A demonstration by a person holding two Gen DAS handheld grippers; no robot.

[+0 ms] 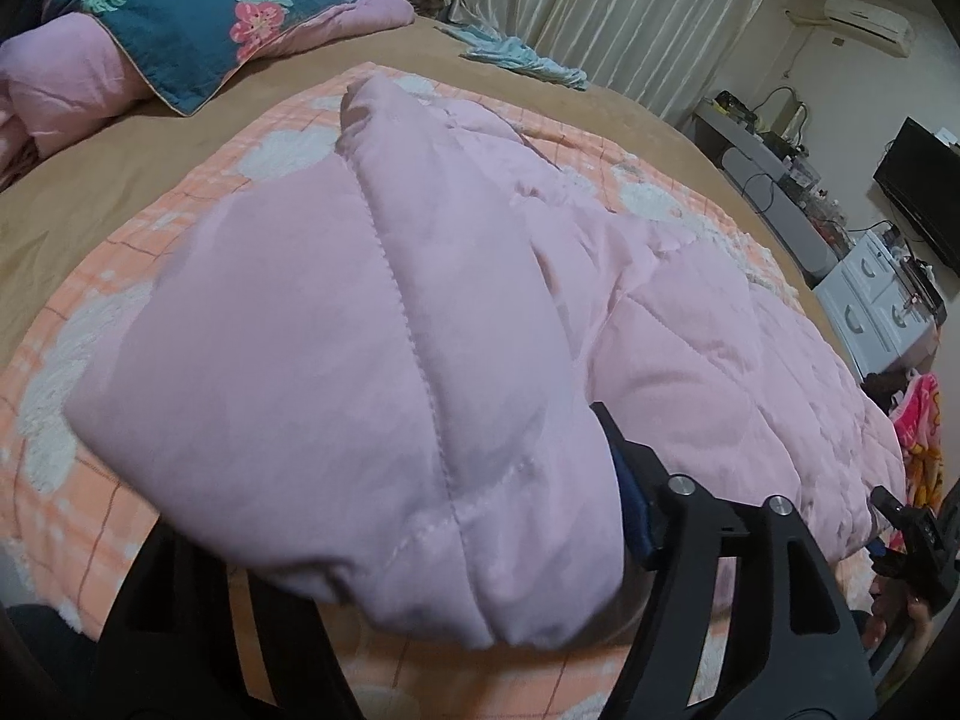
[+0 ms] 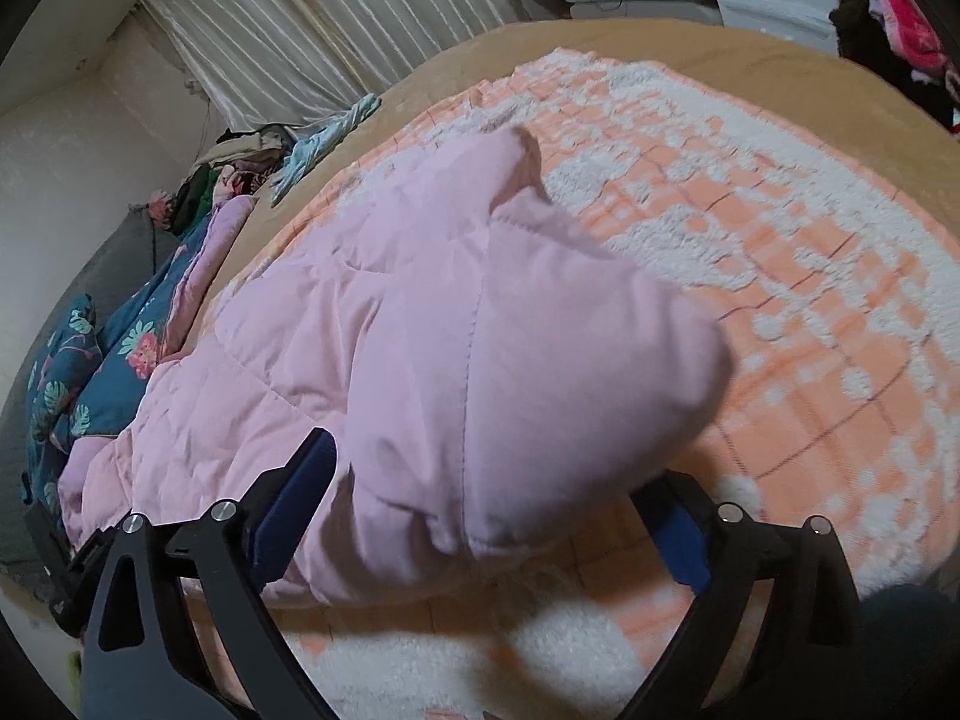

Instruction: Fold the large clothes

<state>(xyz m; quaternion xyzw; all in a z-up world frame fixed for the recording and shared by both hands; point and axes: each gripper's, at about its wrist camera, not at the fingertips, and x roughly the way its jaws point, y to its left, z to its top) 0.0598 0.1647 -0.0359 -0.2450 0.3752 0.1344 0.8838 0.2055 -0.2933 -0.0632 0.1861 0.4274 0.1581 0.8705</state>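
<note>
A pink quilted jacket (image 1: 372, 324) lies on an orange-and-white checked blanket (image 1: 78, 504) on the bed. In the left wrist view its thick folded edge fills the space between my left gripper's (image 1: 408, 546) fingers; the jaws stand wide and the left finger is mostly hidden by cloth. In the right wrist view the same jacket (image 2: 456, 348) bulges between my right gripper's (image 2: 486, 516) blue-padded fingers (image 2: 300, 510), which stand wide apart on either side of it. The right gripper also shows in the left wrist view (image 1: 912, 546) at the far right.
A teal floral quilt with pink lining (image 1: 180, 18) is heaped at the bed's head. A light blue garment (image 1: 522, 60) lies near the curtain (image 1: 600, 12). White drawers (image 1: 876, 312) and a desk stand beyond the tan bedsheet (image 1: 90, 198).
</note>
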